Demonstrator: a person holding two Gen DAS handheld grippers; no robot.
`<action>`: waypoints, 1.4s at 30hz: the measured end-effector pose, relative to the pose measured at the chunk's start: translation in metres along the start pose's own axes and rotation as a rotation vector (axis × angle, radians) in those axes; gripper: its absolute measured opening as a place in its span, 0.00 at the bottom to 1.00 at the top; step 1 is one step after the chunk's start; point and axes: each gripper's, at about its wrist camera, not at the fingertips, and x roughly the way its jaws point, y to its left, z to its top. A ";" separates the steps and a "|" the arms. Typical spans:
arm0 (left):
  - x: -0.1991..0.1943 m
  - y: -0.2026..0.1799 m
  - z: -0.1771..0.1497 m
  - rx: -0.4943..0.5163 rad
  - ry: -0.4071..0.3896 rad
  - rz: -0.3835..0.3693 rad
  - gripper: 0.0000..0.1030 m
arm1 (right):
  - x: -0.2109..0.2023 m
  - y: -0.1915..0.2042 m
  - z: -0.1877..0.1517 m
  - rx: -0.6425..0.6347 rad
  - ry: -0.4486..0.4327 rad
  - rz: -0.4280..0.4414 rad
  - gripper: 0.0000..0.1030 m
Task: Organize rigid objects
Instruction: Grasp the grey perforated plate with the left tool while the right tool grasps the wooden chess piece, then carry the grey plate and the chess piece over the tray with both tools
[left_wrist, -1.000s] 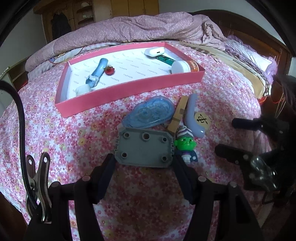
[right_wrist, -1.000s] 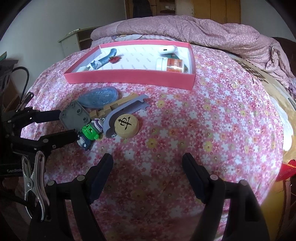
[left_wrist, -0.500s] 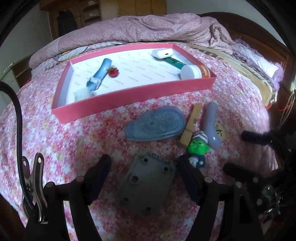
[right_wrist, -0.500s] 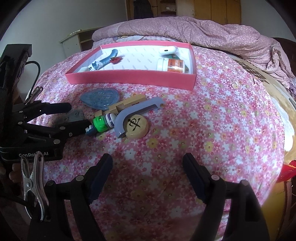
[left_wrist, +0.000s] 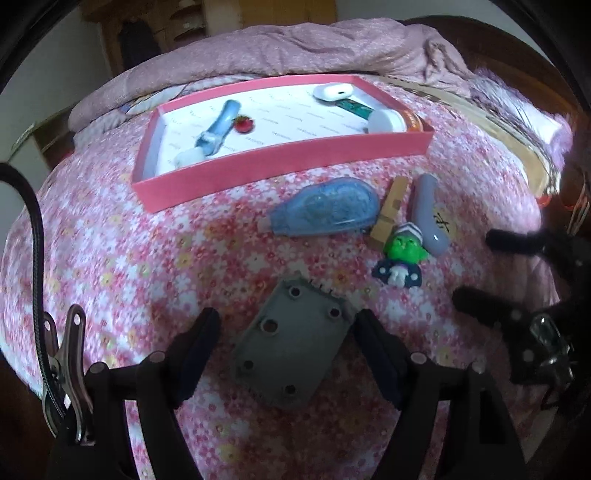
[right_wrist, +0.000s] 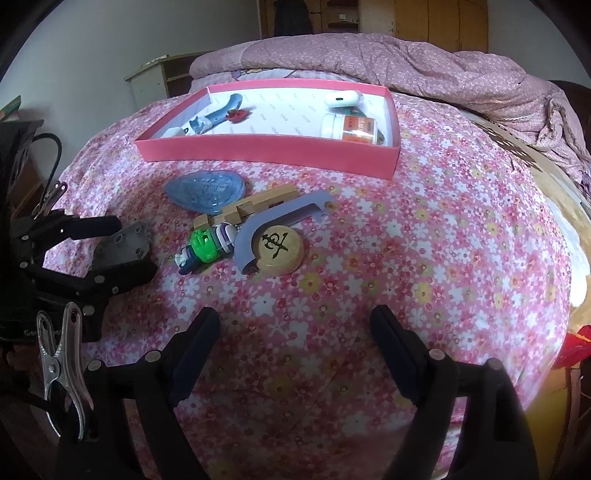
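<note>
Lying flat on floral bedspread (left_wrist: 110, 258) now, grey plate (left_wrist: 295, 343), earlier pinched upright by left gripper (left_wrist: 286, 345); jaws spread either side, no contact visible. Right gripper (right_wrist: 295, 339) empty, jaws opening over bare cloth. Blue dispenser (left_wrist: 328, 210), green figure (left_wrist: 402, 254) beside. Pink tray (left_wrist: 280, 166) beyond; crumpled quilt (left_wrist: 295, 48), wooden wardrobe (right_wrist: 443, 22) behind.
</note>
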 end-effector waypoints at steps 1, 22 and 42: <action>-0.002 0.002 -0.002 -0.011 -0.001 -0.001 0.77 | 0.000 0.000 0.000 0.003 -0.001 0.005 0.84; -0.008 0.008 -0.010 -0.041 -0.037 -0.050 0.49 | 0.017 0.010 0.032 -0.178 -0.004 -0.001 0.34; -0.023 0.015 -0.005 -0.074 -0.078 -0.073 0.46 | -0.007 0.019 0.007 -0.103 0.005 0.075 0.31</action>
